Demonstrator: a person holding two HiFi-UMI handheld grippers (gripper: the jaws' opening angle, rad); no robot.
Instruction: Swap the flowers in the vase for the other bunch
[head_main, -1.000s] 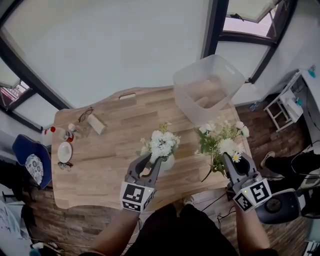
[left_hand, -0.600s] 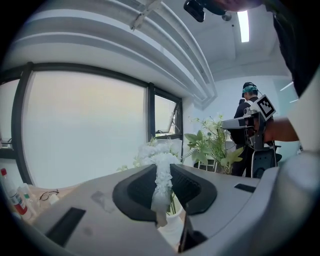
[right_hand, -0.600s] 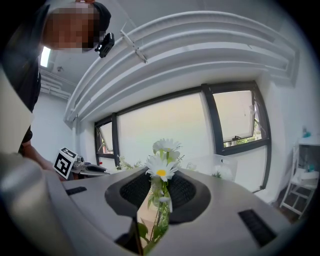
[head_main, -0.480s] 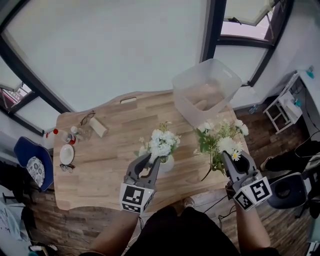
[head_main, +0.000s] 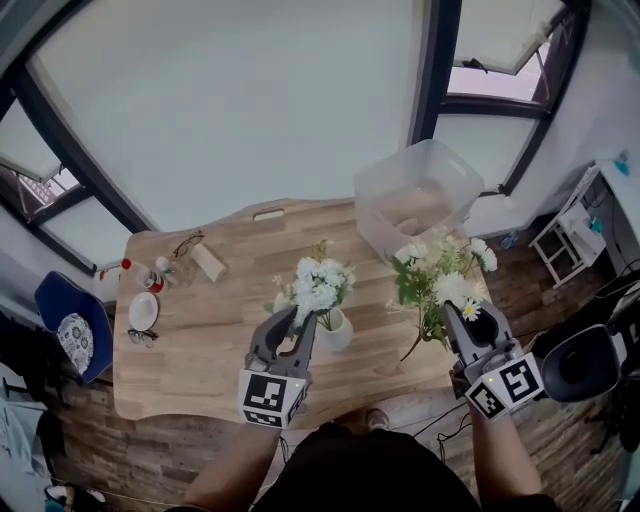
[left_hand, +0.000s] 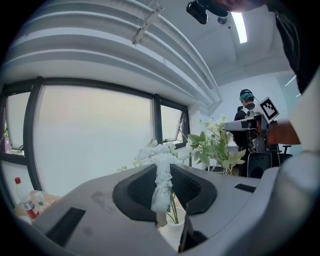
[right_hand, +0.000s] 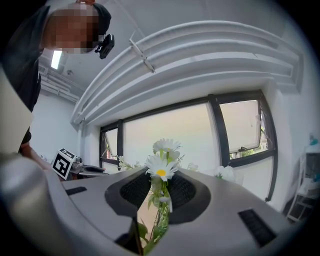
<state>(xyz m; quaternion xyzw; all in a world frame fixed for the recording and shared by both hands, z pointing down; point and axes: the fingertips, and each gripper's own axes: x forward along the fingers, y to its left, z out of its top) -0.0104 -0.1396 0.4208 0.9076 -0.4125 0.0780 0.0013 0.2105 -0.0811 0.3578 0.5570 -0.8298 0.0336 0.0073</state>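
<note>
A bunch of white flowers (head_main: 318, 285) stands in a small white vase (head_main: 337, 331) at the middle of the wooden table (head_main: 200, 350). My left gripper (head_main: 302, 318) is shut on this bunch just above the vase's mouth. In the left gripper view the white blooms (left_hand: 161, 167) sit pinched between the jaws, and the vase (left_hand: 176, 226) shows below them. My right gripper (head_main: 463, 312) is shut on the stems of a second bunch of daisies and green leaves (head_main: 440, 280), held upright over the table's right end. A daisy (right_hand: 161, 167) rises between its jaws in the right gripper view.
A clear plastic bin (head_main: 420, 190) stands at the table's far right corner. At the left end lie glasses (head_main: 186, 243), a wooden block (head_main: 209, 260), small bottles (head_main: 150, 273) and a white dish (head_main: 143, 310). A blue chair (head_main: 62, 325) is left of the table and an office chair (head_main: 582, 362) is right.
My left gripper's jaws have closed on the white flowers. Both grippers have come up a little with their bunches.
</note>
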